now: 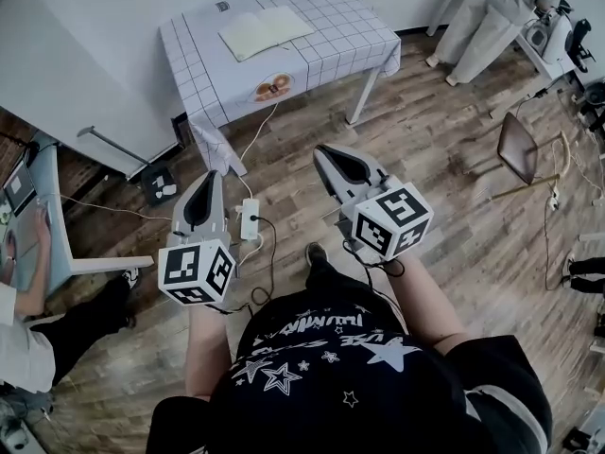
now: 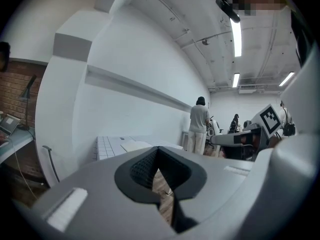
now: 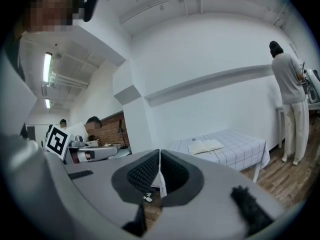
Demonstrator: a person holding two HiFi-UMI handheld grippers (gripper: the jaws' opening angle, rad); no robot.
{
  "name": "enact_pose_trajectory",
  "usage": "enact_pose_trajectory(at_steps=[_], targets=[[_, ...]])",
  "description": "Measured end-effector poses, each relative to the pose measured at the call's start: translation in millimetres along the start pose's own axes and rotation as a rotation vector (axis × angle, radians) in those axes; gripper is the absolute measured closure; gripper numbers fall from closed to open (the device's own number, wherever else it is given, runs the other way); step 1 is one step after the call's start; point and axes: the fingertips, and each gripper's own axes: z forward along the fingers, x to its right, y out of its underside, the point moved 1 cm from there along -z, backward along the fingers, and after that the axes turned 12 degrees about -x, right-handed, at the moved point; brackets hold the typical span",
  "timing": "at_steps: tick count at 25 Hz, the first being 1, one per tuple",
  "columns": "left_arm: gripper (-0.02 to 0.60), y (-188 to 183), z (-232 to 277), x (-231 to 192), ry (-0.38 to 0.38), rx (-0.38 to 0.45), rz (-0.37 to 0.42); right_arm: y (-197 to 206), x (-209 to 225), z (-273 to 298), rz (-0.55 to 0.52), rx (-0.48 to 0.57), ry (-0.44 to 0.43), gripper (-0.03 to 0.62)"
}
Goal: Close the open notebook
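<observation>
The open notebook (image 1: 265, 31) lies flat, pale pages up, on a table with a white checked cloth (image 1: 326, 41) at the far side of the room. My left gripper (image 1: 210, 178) and right gripper (image 1: 326, 151) are held side by side over the wooden floor. Both point toward the table and stand well short of it. Each is shut with nothing between its jaws. The right gripper view shows the notebook (image 3: 206, 146) on the table (image 3: 240, 151) beyond the shut right gripper (image 3: 159, 153). In the left gripper view the table (image 2: 107, 146) lies past the shut left gripper (image 2: 159, 149).
A white power strip (image 1: 250, 218) with cables lies on the floor between me and the table. A black box (image 1: 159, 185) sits by a white partition at left. A chair (image 1: 520, 149) stands at right, a person (image 1: 492, 17) stands at the far right, and another sits at a desk (image 1: 47, 216) at left.
</observation>
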Motion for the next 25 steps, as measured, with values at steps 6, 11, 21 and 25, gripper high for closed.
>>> enact_pose_trajectory(at_steps=[6, 11, 21, 25], targets=[[0.574, -24, 44, 12, -0.019, 0.01, 0.021, -18, 57, 5, 0.005, 0.012, 0.004, 0.577], [0.574, -36, 74, 22, -0.031, 0.018, 0.031, -25, 92, 19, 0.007, 0.001, -0.022, 0.577], [0.574, -15, 106, 11, -0.068, 0.026, -0.018, 0, 124, 58, 0.081, -0.026, -0.103, 0.577], [0.573, -31, 111, 4, -0.032, 0.052, -0.016, -9, 126, 81, 0.078, -0.056, -0.108, 0.577]])
